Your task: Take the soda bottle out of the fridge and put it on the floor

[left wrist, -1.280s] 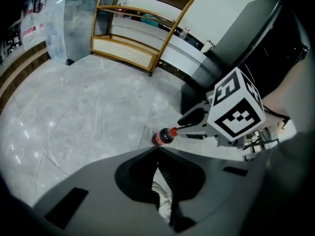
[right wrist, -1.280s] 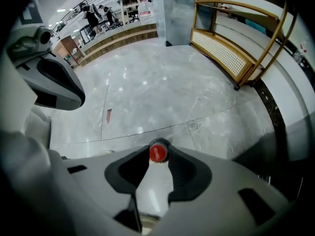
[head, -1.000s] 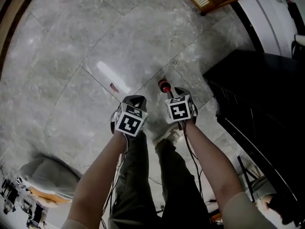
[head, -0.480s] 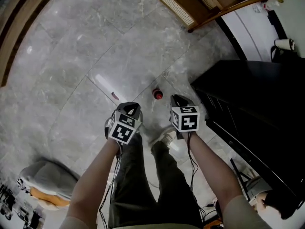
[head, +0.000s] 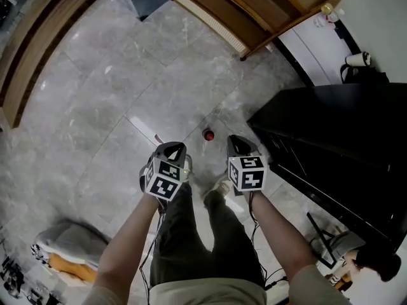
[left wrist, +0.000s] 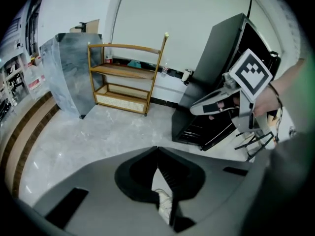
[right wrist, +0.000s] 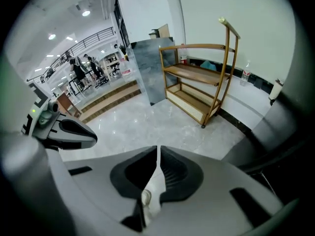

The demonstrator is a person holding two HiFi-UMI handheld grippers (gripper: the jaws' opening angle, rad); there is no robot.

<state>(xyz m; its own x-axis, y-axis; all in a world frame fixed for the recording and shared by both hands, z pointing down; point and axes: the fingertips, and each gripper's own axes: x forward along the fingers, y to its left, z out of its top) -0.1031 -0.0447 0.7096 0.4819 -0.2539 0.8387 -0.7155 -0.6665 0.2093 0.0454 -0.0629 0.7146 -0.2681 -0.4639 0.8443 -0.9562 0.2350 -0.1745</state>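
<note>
Take the bottle [head: 208, 134] as the mark. It stands upright on the grey stone floor [head: 108, 88], red cap up, and neither of the 2 tongs touches it.

Well off to its left, and nearer the person, a grey cushion [head: 63, 237] lies on the floor. Just left of the bottle, on the person's side of it, the left tongs [head: 172, 149] hang pointing steeply down. Their jaws are narrow, tips together, gripping nothing. Through the slit behind the tips you see only floor and a white shoe [head: 222, 184].

Just right of the bottle hang the right tongs [head: 238, 143], level with the left pair. Their jaws have just been closing and now meet at the tips with nothing between them. Further right of the bottle stands the black fridge [head: 331, 126]. Beyond the bottle, a wooden rack [head: 254, 5] stands by the white wall.
</note>
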